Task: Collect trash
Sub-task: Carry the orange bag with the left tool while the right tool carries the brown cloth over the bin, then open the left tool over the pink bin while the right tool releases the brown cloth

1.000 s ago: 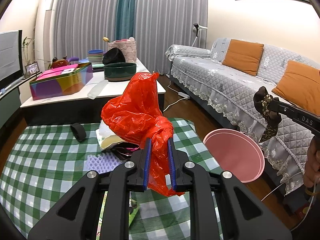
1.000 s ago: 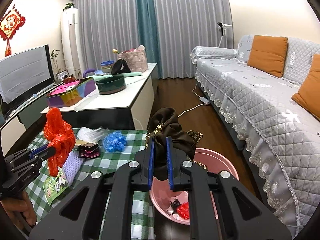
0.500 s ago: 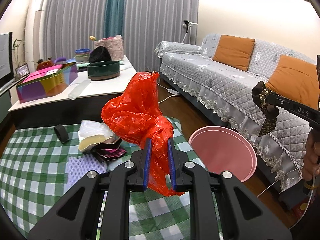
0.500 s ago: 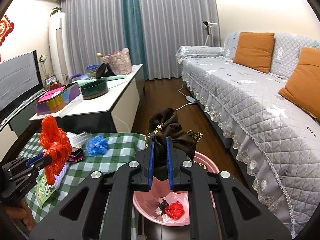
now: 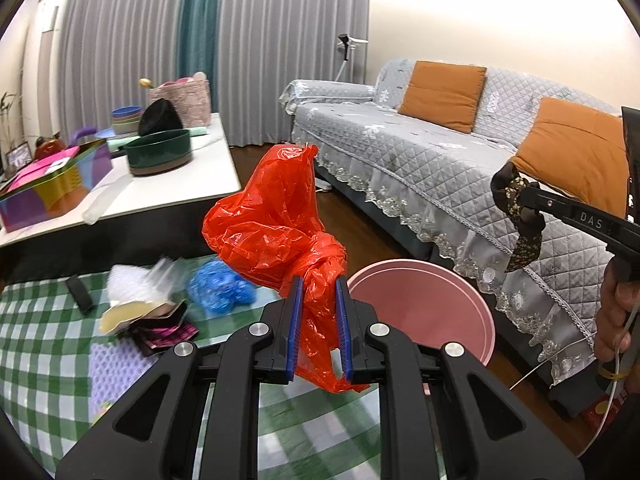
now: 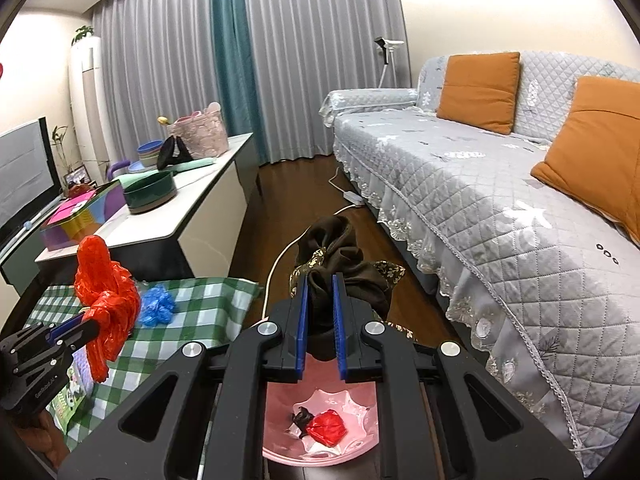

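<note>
Two grippers are each clamped on a piece of trash. The left gripper [image 5: 317, 294] has its blue pads [image 5: 295, 312] pinched narrow around the knotted neck of a red plastic bag [image 5: 272, 220]; the bag balloons up above the fingers and a tail of it hangs down between them. In the right wrist view the same bag [image 6: 105, 284] stands over the edge of the green checked tablecloth [image 6: 200, 316], held up off the table.

The right gripper [image 6: 320, 294] is likewise closed narrow, on a bunched dark brown cloth with a gold floral trim [image 6: 340, 264], which bulges above and to the right of the jaws. Directly below it sits the pink basin [image 6: 276, 452] on the dark wood floor, with a crumpled red wrapper [image 6: 327, 428] and a small black scrap [image 6: 301, 420] already lying in its bottom. From the left wrist view the basin's rim [image 5: 486, 320] shows just past the table edge, and the brown cloth [image 5: 518, 216] hangs from the other gripper above and to the right of it, with the person's hand [image 5: 612, 320] on the handle.

Left on the tablecloth are a crumpled blue plastic bag [image 5: 222, 290], a white foam net [image 5: 128, 286], some dark snack wrappers [image 5: 160, 328] and a small black object [image 5: 80, 300]. Beyond stand a white low cabinet [image 5: 192, 184] bearing a dark green bowl [image 5: 160, 152], and a grey quilted sofa [image 5: 432, 160] with orange cushions [image 5: 442, 94]
</note>
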Demonstrator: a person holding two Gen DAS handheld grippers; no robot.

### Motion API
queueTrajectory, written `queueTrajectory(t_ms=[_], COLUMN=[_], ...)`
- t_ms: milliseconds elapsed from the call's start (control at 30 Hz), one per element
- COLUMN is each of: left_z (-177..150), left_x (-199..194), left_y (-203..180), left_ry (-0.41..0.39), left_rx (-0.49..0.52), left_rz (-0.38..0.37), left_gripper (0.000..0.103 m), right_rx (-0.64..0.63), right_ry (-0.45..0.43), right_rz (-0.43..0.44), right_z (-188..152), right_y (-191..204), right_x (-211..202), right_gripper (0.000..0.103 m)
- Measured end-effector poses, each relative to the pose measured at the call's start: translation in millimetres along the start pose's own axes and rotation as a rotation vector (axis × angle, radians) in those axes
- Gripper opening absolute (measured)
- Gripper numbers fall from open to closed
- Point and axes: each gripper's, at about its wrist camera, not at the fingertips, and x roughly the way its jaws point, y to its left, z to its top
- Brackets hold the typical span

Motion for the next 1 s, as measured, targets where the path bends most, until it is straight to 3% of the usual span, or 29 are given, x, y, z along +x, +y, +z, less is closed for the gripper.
queueTrajectory(t_ms=[533, 1000], left_z=[4, 3], left_x=[60, 90], left_y=[-48, -66], left_ry=[0.043, 0.074], left_rx=[0.063, 0.09], left_rz=[-0.085, -0.132], left_gripper=[0.016, 0.016], right_rx=[-0.002, 0.001], right_ry=[0.046, 0.076], right_rz=[-0.029, -0.033], right_z=[-4, -8], right_y=[-15, -19], right_x=[27, 44], right_gripper=[0.012, 0.012])
